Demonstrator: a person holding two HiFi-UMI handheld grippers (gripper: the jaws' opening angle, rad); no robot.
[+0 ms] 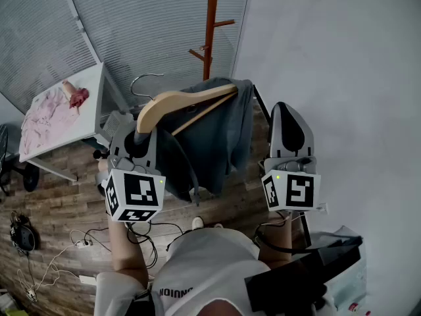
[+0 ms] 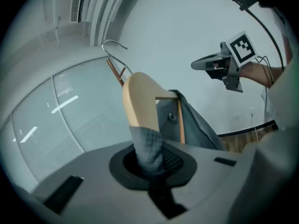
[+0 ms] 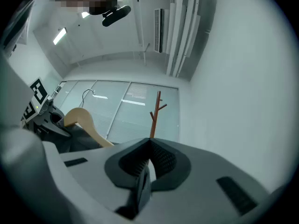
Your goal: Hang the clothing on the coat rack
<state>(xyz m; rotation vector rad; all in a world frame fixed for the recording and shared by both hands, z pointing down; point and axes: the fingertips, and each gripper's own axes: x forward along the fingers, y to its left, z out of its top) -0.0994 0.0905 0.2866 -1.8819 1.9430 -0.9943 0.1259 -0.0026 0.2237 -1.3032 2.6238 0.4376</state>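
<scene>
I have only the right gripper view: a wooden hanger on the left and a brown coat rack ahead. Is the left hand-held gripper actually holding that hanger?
Observer: Yes. The left gripper view shows the left hand-held gripper shut on one end of the light wooden hanger, with fabric of the grey-blue garment pinched over that end.
Operator: Is the garment sitting on the hanger?
Observer: In the head view it is draped across the hanger and hangs down below its bar.
Operator: Anything on the ground I can't see?
Observer: The head view shows loose cables lying on the wood-plank floor to the person's left.
</scene>
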